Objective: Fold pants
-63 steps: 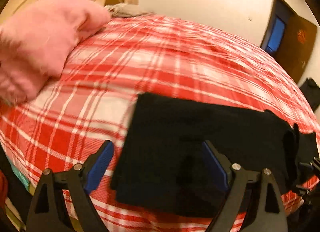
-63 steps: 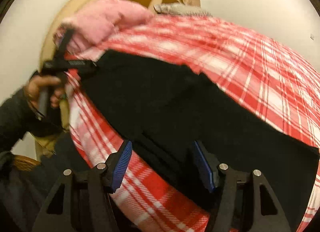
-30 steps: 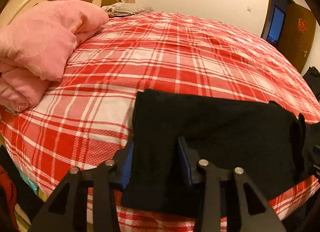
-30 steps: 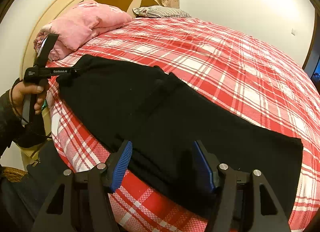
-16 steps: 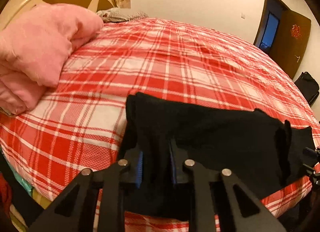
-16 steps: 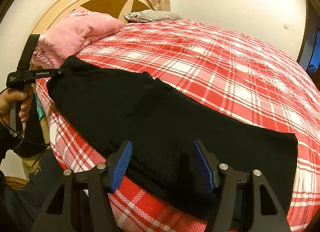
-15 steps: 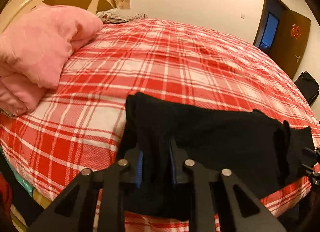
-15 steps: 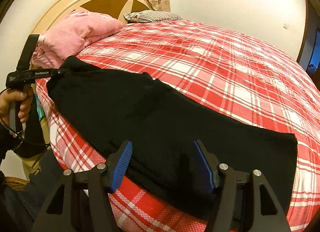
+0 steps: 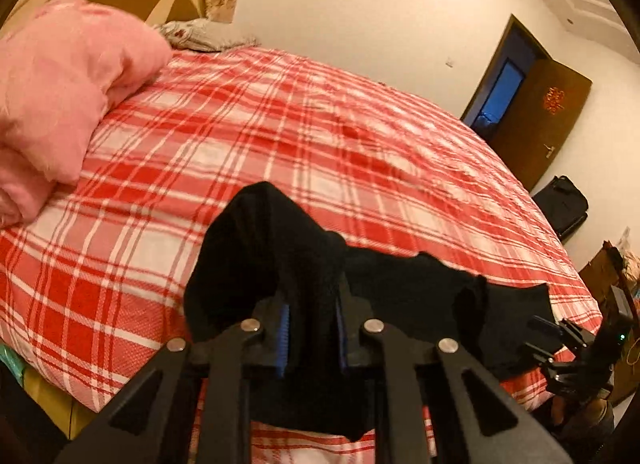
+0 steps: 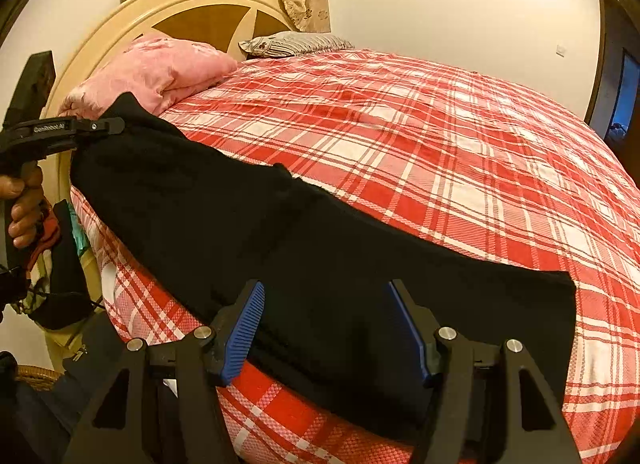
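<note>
Black pants (image 10: 320,240) lie lengthwise along the near edge of a bed with a red plaid cover (image 10: 420,136). My left gripper (image 9: 310,324) is shut on one end of the pants (image 9: 264,248) and lifts it off the cover, so the cloth bunches up over the fingers. In the right wrist view the left gripper (image 10: 108,126) holds that raised end at the far left. My right gripper (image 10: 324,320) is open, its blue pads either side of the pants' near edge at the other end. It also shows in the left wrist view (image 9: 560,344) at the far right.
A pink folded blanket (image 9: 60,104) and a grey striped pillow (image 10: 292,42) lie by the cream headboard (image 10: 180,8). A brown door (image 9: 536,116) and a black bag (image 9: 562,204) stand beyond the bed. A wicker basket (image 10: 32,376) sits on the floor.
My left gripper closed on the end of the pants and has lifted it, bunching the cloth upward. My right gripper stayed open over the other end.
</note>
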`<state>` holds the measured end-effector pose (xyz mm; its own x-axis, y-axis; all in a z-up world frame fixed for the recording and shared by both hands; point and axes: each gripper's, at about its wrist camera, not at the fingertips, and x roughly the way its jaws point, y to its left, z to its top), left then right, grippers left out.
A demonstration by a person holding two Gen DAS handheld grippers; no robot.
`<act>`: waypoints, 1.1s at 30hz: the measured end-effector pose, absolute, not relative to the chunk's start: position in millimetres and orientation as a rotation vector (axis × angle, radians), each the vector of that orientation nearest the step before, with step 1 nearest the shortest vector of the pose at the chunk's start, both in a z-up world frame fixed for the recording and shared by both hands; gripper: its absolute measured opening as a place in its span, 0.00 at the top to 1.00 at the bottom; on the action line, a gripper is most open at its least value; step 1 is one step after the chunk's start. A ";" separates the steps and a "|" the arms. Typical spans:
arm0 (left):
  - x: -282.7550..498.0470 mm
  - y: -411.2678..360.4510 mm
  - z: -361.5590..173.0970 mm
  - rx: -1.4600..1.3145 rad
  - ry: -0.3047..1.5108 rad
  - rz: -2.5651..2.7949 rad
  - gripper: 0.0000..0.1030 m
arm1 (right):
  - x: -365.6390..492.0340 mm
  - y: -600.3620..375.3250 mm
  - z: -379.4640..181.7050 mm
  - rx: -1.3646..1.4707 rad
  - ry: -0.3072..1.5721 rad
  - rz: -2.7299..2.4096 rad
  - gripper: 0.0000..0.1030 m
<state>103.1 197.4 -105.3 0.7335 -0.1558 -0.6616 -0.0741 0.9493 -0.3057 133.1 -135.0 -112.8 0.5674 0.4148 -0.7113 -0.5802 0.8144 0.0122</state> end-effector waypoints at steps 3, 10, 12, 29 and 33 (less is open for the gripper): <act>102.1 186.5 -94.5 -0.307 0.732 -0.070 0.83 | 134.2 -143.2 -105.7 -0.226 0.760 0.575 0.38; 104.0 149.7 -62.9 -0.274 0.701 -0.178 0.84 | 131.7 -182.7 -87.4 -0.196 0.722 0.497 0.38; 106.5 137.4 -53.8 -0.276 0.698 -0.217 0.84 | 133.4 -199.5 -84.0 -0.182 0.716 0.464 0.38; 130.4 3.3 -18.3 -0.187 0.728 -0.482 0.84 | 155.1 -300.8 -91.1 -0.010 0.736 0.256 0.38; 137.6 -32.1 -15.9 -0.149 0.746 -0.523 0.84 | 161.4 -316.6 -92.2 0.024 0.738 0.224 0.38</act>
